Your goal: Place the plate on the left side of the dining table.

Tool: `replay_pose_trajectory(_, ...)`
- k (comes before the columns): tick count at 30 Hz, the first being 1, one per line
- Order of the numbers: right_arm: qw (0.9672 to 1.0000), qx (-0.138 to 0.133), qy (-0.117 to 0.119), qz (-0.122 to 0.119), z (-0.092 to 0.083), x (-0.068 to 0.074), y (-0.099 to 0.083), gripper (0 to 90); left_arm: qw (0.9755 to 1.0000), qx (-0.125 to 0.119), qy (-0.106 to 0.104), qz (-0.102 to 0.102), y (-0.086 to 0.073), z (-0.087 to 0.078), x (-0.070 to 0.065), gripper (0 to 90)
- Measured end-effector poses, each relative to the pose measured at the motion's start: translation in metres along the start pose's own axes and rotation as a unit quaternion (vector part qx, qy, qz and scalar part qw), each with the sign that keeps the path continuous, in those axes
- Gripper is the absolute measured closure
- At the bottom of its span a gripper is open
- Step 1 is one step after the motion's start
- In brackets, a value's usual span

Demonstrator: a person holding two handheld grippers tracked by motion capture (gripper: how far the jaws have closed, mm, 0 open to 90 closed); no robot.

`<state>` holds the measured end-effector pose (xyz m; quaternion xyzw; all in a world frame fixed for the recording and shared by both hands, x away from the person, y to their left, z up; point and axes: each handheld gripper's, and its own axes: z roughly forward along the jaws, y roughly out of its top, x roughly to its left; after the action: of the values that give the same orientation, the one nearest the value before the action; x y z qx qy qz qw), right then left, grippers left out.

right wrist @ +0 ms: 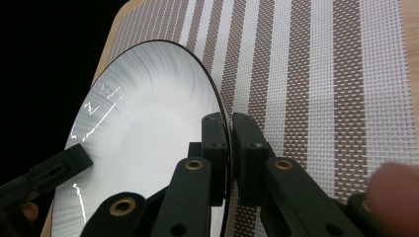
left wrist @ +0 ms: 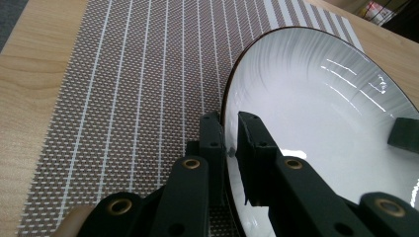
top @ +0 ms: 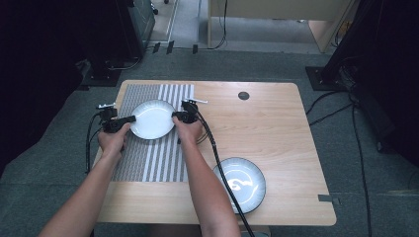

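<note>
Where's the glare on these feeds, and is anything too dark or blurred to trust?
High view: sharp; bright streaks on the second plate near the table's front edge; upper corners black. Left gripper view: glare lines on the held plate, left gripper crisp. Right gripper view: streaks on the plate, upper left black, a fingertip at lower right blurred, placemat weave clear.

Our forearms are bare, with no sleeves, and our left tongs [top: 129,118] and right tongs [top: 174,116] are black, with flat jaws, brass-ringed pivot holes, small dark screws and a black cable trailing from each.
</note>
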<state>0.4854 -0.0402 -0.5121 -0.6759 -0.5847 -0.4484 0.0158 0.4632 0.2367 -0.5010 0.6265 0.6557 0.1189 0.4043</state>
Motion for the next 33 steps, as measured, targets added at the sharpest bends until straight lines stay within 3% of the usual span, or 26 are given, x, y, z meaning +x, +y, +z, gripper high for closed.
replay_pose_trajectory(10, 0.9999, -0.002, -0.01, -0.011, 0.003, -0.001, -0.002, 81.9, 1.0, 0.008, 0.003, 0.005, 0.0, 0.003, -0.001, 81.6)
replay_pose_trajectory(14, 0.9999, -0.003, -0.001, -0.014, 0.003, 0.002, -0.003, 71.3, 0.9997, 0.004, 0.016, 0.019, -0.001, 0.003, -0.004, 80.2)
replay_pose_trajectory(15, 0.9997, -0.005, -0.005, -0.024, 0.002, 0.002, -0.003, 68.3, 0.9995, 0.004, 0.019, 0.027, -0.001, 0.003, -0.005, 79.7)
replay_pose_trajectory(16, 0.9983, -0.012, -0.021, -0.053, -0.001, 0.005, -0.003, 63.6, 0.9992, 0.003, 0.02, 0.033, -0.002, 0.003, -0.006, 77.6)
replay_pose_trajectory(17, 0.9983, -0.012, -0.021, -0.053, -0.001, 0.005, -0.003, 63.6, 0.9989, 0.002, 0.02, 0.041, -0.003, 0.002, -0.006, 77.6)
replay_pose_trajectory(19, 0.9959, -0.019, -0.036, -0.081, -0.006, 0.006, -0.001, 58.7, 0.9988, 0.0, 0.013, 0.046, -0.003, -0.002, -0.005, 74.4)
replay_pose_trajectory(22, 0.9917, -0.033, -0.045, -0.116, -0.015, 0.003, 0.002, 52.5, 0.9987, -0.01, 0.009, 0.049, -0.002, -0.008, -0.006, 64.9)
replay_pose_trajectory(23, 0.9917, -0.033, -0.045, -0.116, -0.015, 0.003, 0.002, 52.5, 0.9988, -0.013, 0.008, 0.047, -0.001, -0.011, -0.008, 64.9)
replay_pose_trajectory(24, 0.9921, -0.035, -0.041, -0.113, -0.021, 0.001, 0.004, 49.5, 0.9987, -0.014, 0.011, 0.047, -0.001, -0.013, -0.01, 53.7)
replay_pose_trajectory(25, 0.9921, -0.035, -0.041, -0.113, -0.021, 0.001, 0.004, 49.5, 0.9984, -0.014, 0.012, 0.053, 0.0, -0.016, -0.013, 53.7)
replay_pose_trajectory(27, 0.9921, -0.044, -0.024, -0.115, -0.03, 0.0, 0.006, 44.6, 0.9984, -0.011, 0.006, 0.055, 0.002, -0.022, -0.018, 40.6)
replay_pose_trajectory(28, 0.9921, -0.044, -0.024, -0.115, -0.03, 0.0, 0.006, 44.6, 0.9984, -0.011, 0.0, 0.056, 0.003, -0.025, -0.02, 40.6)
replay_pose_trajectory(29, 0.9911, -0.044, -0.028, -0.122, -0.037, -0.001, 0.008, 39.8, 0.9984, -0.013, -0.006, 0.055, 0.004, -0.029, -0.022, 33.0)
replay_pose_trajectory(30, 0.9911, -0.044, -0.028, -0.122, -0.037, -0.001, 0.008, 39.8, 0.9984, -0.015, -0.008, 0.054, 0.005, -0.033, -0.023, 33.0)
replay_pose_trajectory(32, 0.9918, -0.03, -0.025, -0.122, -0.045, -0.002, 0.011, 31.6, 0.9983, -0.021, -0.013, 0.052, 0.007, -0.041, -0.027, 25.7)
replay_pose_trajectory(33, 0.9919, -0.038, -0.019, -0.12, -0.052, -0.004, 0.011, 27.6, 0.998, -0.029, -0.013, 0.055, 0.008, -0.049, -0.03, 18.2)
